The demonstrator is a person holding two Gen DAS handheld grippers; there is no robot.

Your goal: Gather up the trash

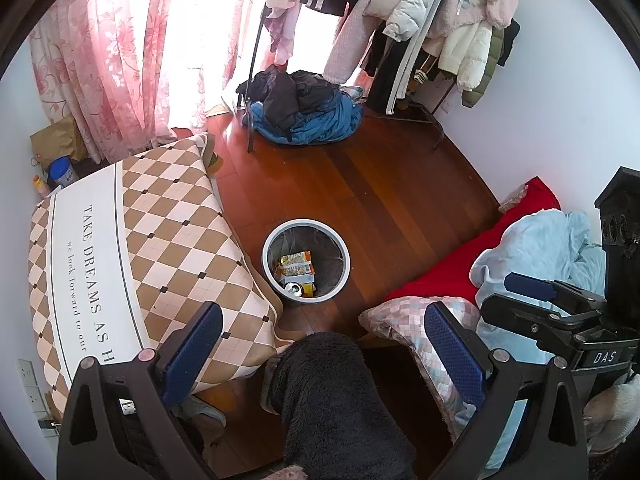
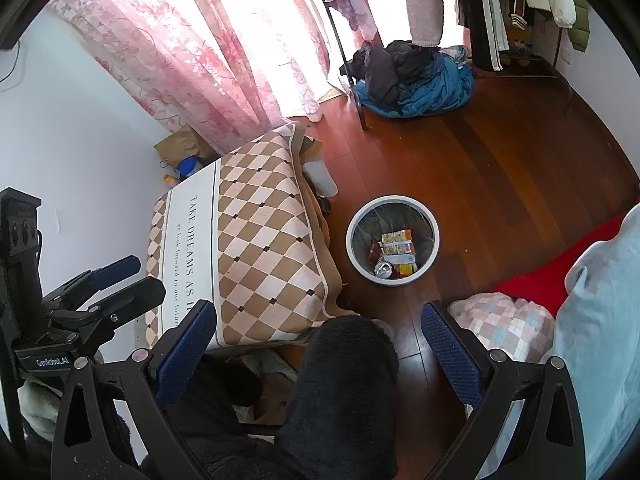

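A round white-rimmed trash bin (image 1: 267, 248) stands on the wooden floor; it also shows in the right wrist view (image 2: 352, 236). Inside lie snack wrappers (image 1: 297, 263) (image 2: 396, 242) and a drink can (image 1: 293, 289) (image 2: 383, 269). My left gripper (image 1: 324, 340) is open and empty, held high above the floor, short of the bin. My right gripper (image 2: 318, 338) is open and empty too, at a similar height. Each gripper shows in the other's view, the right one (image 1: 532, 294) and the left one (image 2: 120, 280).
A table under a checked cloth (image 1: 160, 240) (image 2: 260, 248) stands left of the bin. A bed with red sheet (image 1: 460, 264), pale blue blanket (image 1: 540, 248) and checked pillow (image 2: 504, 320) lies right. A clothes pile (image 1: 304, 112) and a coat rack (image 1: 420, 32) stand at the back. A dark fleece-clad leg (image 1: 332, 400) is below.
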